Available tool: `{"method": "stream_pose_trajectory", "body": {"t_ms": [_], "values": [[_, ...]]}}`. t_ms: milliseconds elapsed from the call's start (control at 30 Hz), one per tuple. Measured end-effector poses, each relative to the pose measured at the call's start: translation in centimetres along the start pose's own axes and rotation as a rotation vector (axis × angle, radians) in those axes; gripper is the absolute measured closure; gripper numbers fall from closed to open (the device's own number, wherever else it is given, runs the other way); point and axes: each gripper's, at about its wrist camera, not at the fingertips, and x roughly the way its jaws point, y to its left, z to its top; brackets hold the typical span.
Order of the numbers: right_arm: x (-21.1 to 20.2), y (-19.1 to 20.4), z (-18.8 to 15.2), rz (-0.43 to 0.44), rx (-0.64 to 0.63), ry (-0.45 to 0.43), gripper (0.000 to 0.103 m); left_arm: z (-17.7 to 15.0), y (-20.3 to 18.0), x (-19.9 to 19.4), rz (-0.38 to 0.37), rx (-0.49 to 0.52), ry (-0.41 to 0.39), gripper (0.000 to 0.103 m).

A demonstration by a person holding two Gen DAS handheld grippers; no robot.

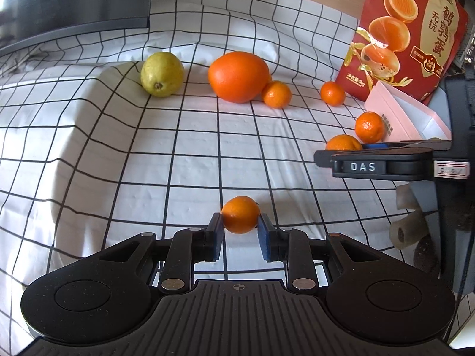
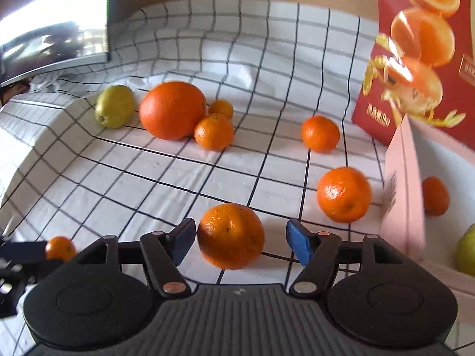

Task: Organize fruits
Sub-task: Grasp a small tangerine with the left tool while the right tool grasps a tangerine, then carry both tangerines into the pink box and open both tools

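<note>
In the left wrist view, your left gripper [image 1: 240,231] is closed on a small mandarin [image 1: 240,214]; both blue pads press its sides, and it sits low over the checked cloth [image 1: 118,154]. Far on the cloth you see a green pear [image 1: 161,74] on the left, and to its right a big orange [image 1: 239,76] with a little mandarin [image 1: 276,94] touching its right side. Another mandarin [image 1: 332,93] lies further right, just beside the red box [image 1: 412,29]. A pink box [image 1: 406,115] stands in front of the red one, and one mandarin [image 1: 369,127] lies just beside its left wall. Your right gripper [image 1: 356,148] comes in from the right edge; one more mandarin [image 1: 343,142] shows behind its finger.

In the right wrist view, your right gripper [image 2: 241,241] is open. A mandarin [image 2: 231,235] lies between its fingers: the left pad is at or very near its skin, I cannot tell which, and the right pad is clearly apart. Right of it, another mandarin [image 2: 343,194] lies near the pink box [image 2: 400,184]. Inside this box you see an orange fruit [image 2: 435,195] and part of a green fruit [image 2: 467,252]. Far away are the pear [image 2: 115,106], the big orange [image 2: 172,110] and two little mandarins [image 2: 213,132] [image 2: 221,108] beside it. A single mandarin [image 2: 320,133] lies between them and the red box [image 2: 421,53]. At the near left, the left gripper [image 2: 35,252] holds its mandarin [image 2: 59,248].
</note>
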Motion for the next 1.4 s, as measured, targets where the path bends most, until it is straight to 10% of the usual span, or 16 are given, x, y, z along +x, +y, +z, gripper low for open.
{"method": "stream_pose_trajectory", "body": {"t_ms": [167, 700, 1100, 1400], "values": [[-0.3, 0.5, -0.2, 0.018, -0.040, 0.007, 0.056, 0.3, 0.3, 0.3, -0.015, -0.012, -0.006, 0.073], [-9.3, -3.3, -7.8, -0.041, -0.051, 0.044, 0.056, 2.3, -1.0, 2.8, -0.068, 0.065, 0.022, 0.070], [-13.1, -8.9, -11.7, -0.171, 0.084, 0.069, 0.056, 0.0, -10.5, 2.4, -0.372, 0.232, 0.134, 0.071], [-15.6, -13.6, -9.7, -0.213, 0.146, -0.012, 0.056, 2.7, -16.8, 4.2, -0.459, 0.265, 0.137, 0.071]]}}
